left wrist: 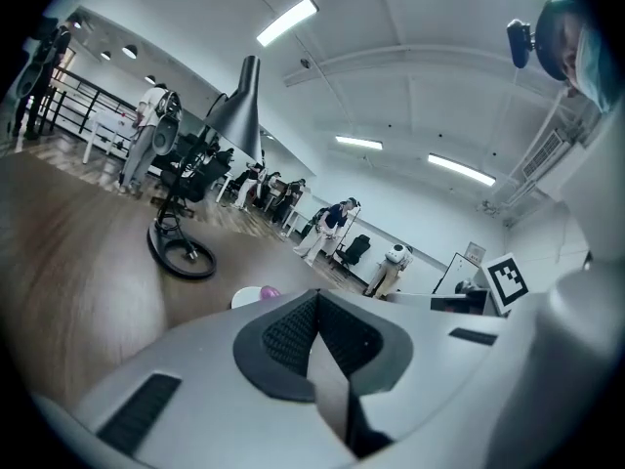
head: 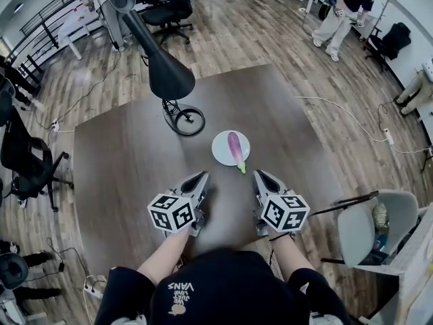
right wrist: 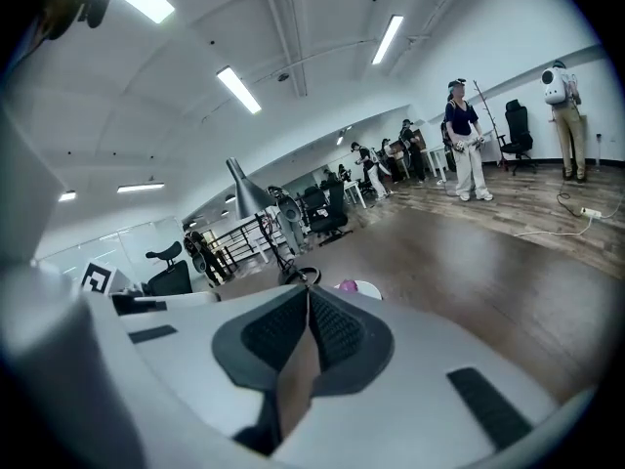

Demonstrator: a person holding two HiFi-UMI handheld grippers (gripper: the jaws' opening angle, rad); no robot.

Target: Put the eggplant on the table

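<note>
A purple eggplant [head: 236, 150] with a green stem lies on a small white plate [head: 220, 152] near the middle of the dark brown table [head: 128, 161]. Both grippers hover over the table's near part, short of the plate. My left gripper [head: 203, 176] points at the plate's left side, jaws closed together with nothing between them. My right gripper [head: 259, 175] sits just right of the eggplant's stem end, also shut and empty. In the left gripper view the eggplant [left wrist: 269, 292] peeks above the closed jaws [left wrist: 314, 294]. In the right gripper view the eggplant [right wrist: 348, 285] shows just past the gripper [right wrist: 309, 289].
A black desk lamp [head: 166, 73] with a ring base [head: 184, 120] stands on the table behind the plate. A grey chair [head: 379, 225] is at the table's right, a black office chair [head: 20, 154] at its left. People stand far off across the wooden floor.
</note>
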